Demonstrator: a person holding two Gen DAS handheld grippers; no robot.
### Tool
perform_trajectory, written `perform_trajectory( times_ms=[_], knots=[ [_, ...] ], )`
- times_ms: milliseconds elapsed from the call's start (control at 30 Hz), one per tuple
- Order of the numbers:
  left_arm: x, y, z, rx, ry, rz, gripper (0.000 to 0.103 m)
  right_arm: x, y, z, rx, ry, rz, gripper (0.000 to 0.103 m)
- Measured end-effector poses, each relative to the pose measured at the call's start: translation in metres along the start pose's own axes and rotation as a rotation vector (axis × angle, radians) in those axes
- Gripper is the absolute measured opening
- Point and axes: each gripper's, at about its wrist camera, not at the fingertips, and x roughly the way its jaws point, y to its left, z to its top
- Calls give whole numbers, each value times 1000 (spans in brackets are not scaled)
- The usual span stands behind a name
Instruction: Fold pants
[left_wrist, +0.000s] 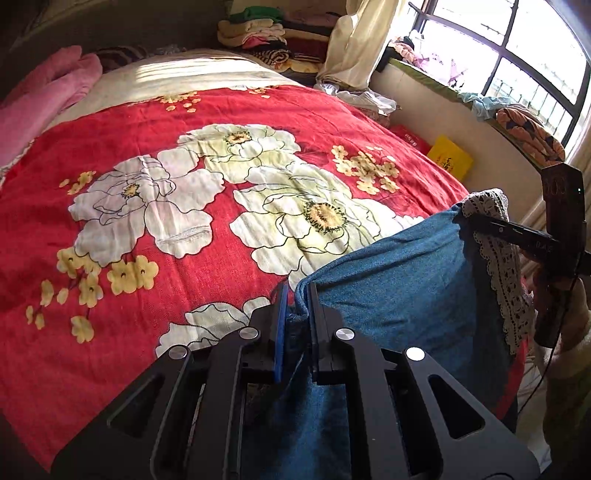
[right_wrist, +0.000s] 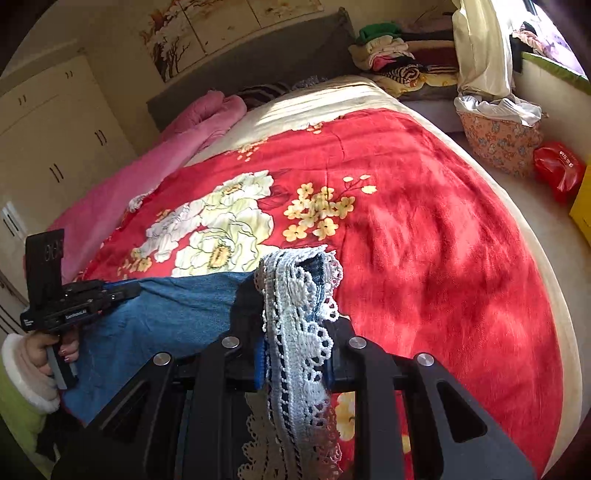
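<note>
The left gripper (left_wrist: 297, 306) is clenched on one corner of the blue pants (left_wrist: 399, 280), and the right gripper (right_wrist: 295, 354) grasps the lace-trimmed corner. Stretched between them above the bed's (left_wrist: 155, 273) near edge, the cloth hangs taut, likely for spreading flat.

Strong daylight pours through the barred window (left_wrist: 517, 55), which is blown out to white glare. It falls in striped bands over the cream sheet (left_wrist: 177, 74) at the head of the bed and leaves soft dappled shadows on the red floral bedspread (right_wrist: 424, 229). Both fisheye views bend hard at the rims, with black vignetted corners. The nearest black claw frames are dim, and the right wrist view looks slightly soft.
</note>
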Motion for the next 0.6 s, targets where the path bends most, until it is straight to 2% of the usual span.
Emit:
perform_trajectory(
  times_ms=[100,200,267,300,333,367,433,467,533,600],
  knots=[
    [14,4,-5,-8,18,19,5,28,-9,-5,9,73,-24,24],
    [25,7,-12,-20,35,38,12,37,-15,-12,31,88,-28,31],
    [23,11,-14,-39,25,25,14,29,-17,-12,51,74,-25,42],
    [21,12,-14,-50,23,23,19,22,-18,-12,64,61,-39,50],
    [17,14,-15,-67,18,35,38,12,-20,-12,76,43,-48,53],
    [11,16,-15,-83,10,41,50,2,-21,-13,87,20,-42,56],
    [-6,20,-18,-121,-22,12,52,-21,-24,-17,119,-26,-22,62],
    [-17,21,-21,-135,-36,10,53,-33,-25,-21,131,-42,-22,66],
    [-40,19,-29,-150,-69,25,56,-55,-24,-31,145,-72,-17,68],
    [-67,18,-40,-169,-114,27,63,-75,-24,-44,162,-95,-21,74]
  ],
)
